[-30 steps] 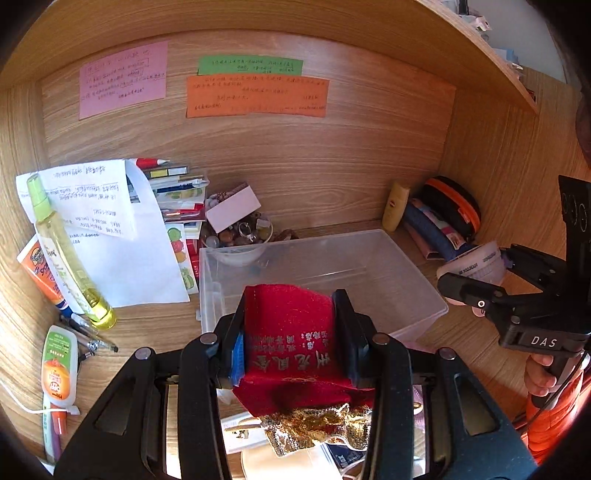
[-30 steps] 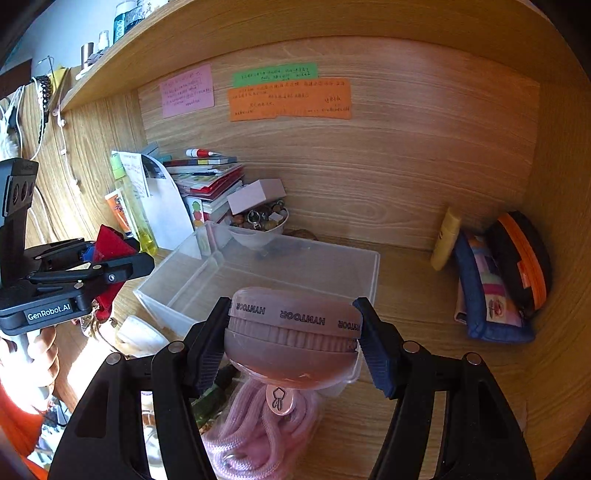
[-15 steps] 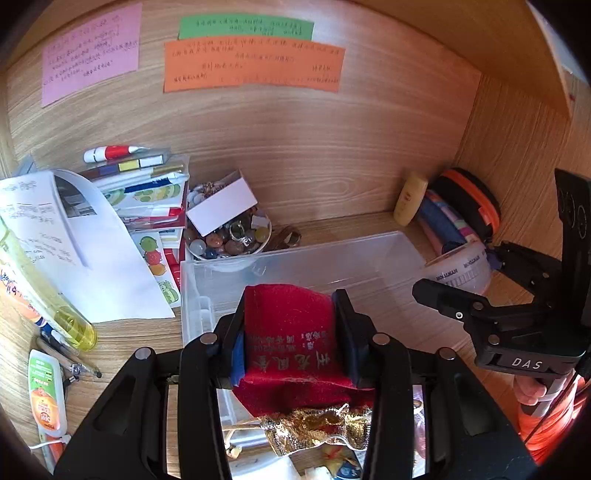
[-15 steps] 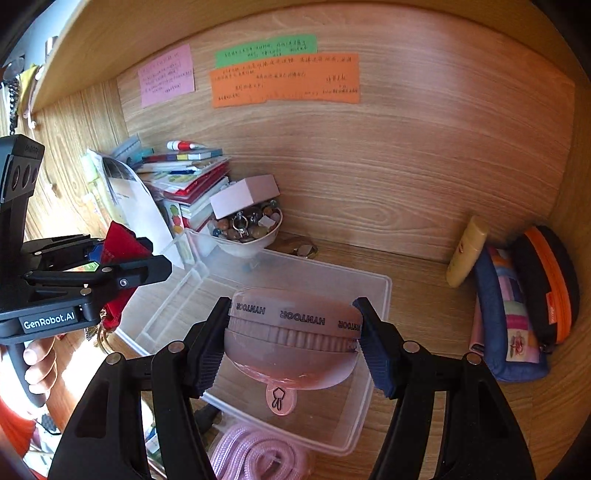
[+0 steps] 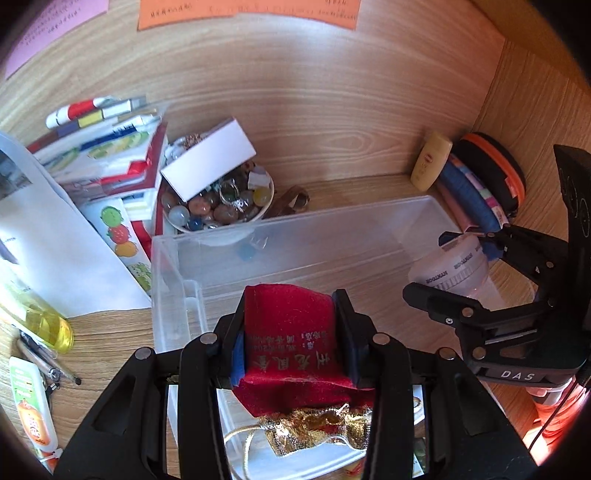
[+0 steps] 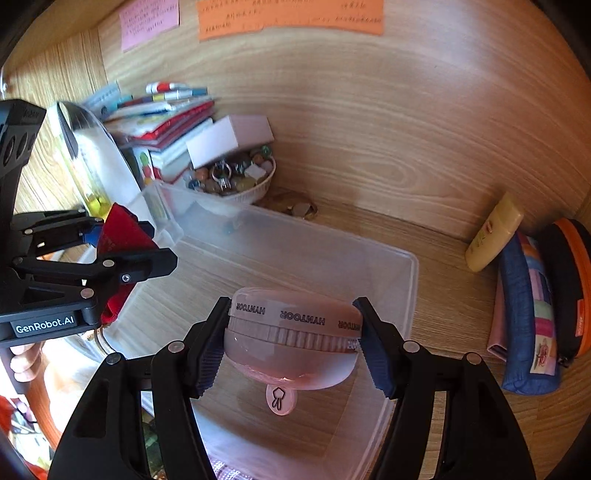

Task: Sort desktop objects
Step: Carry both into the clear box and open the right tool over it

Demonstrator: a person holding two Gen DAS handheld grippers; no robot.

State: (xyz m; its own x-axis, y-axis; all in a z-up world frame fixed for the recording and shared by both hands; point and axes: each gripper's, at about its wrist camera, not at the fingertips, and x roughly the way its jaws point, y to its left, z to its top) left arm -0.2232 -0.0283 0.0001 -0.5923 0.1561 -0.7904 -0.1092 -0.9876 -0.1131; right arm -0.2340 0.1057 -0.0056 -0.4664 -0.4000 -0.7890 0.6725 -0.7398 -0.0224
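In my left gripper I hold a red velvet pouch, the fingers pressed against both its sides, over the near-left part of the clear plastic bin. My left wrist view alone shows the pouch's gold trim hanging below the fingers, and, far left on the desk, one yellow bottle, one orange-and-white tube and a few pens. From the right wrist view the same pouch appears only as a red wedge between the left gripper's black fingers, and the bottle is a blur behind a sheet of paper.

Going rightward, both views show one stack of books, with one marker on top, then one white bowl of beads and rings with a pale box resting across it, just behind the bin's far-left corner.

My right gripper is clamped on a round pink case printed with lettering, held over the bin's right half. Only the right wrist view shows the small pink tag dangling beneath it; the left view shows the case from the side, between the right gripper's fingers.

Far right, against the wall, stand one cream tube, one blue pouch and one black case with an orange zip. Two notes show on the back panel: one pink and one orange.
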